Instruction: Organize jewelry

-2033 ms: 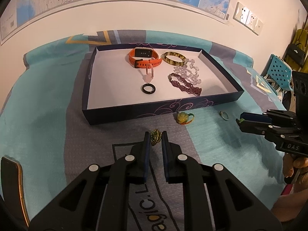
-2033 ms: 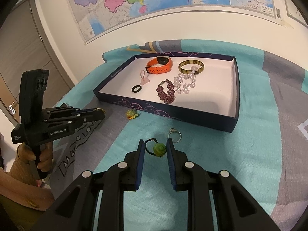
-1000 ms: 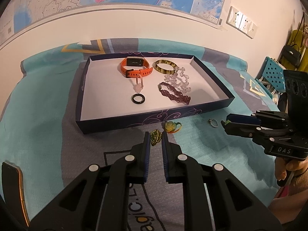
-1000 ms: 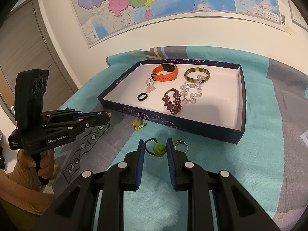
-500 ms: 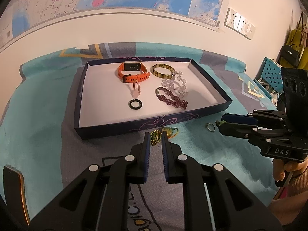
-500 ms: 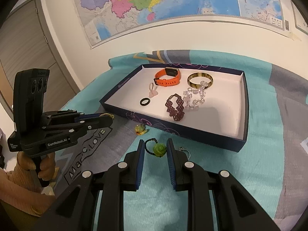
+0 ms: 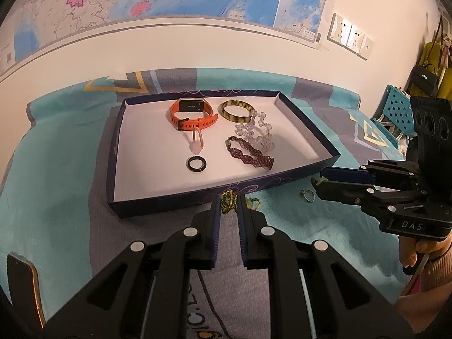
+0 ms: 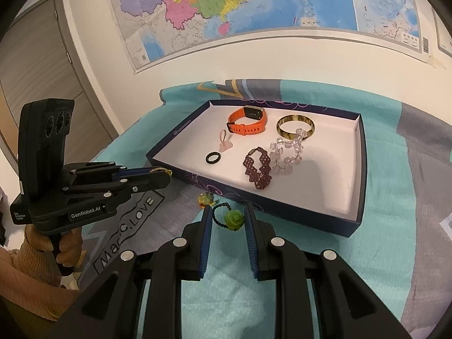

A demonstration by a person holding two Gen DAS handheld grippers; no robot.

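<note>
A green-gold beaded piece (image 7: pixel 228 201) is pinched by the left gripper (image 7: pixel 227 206) and a green rose charm (image 8: pixel 234 219) by the right gripper (image 8: pixel 226 220), before the tray's (image 8: pixel 356 220) near wall; beside it, possibly a silver ring (image 7: pixel 307 195) is seen.

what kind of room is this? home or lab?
Most likely a home bedroom: a patterned bedspread serves as the work surface, a wall map hangs above it, and handbags hang at the right edge.

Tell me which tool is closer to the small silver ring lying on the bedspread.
Right. The right tool has its tips just beside the small silver ring, apart from it. The left tool sits further off along the dark blue box's front wall.
</note>
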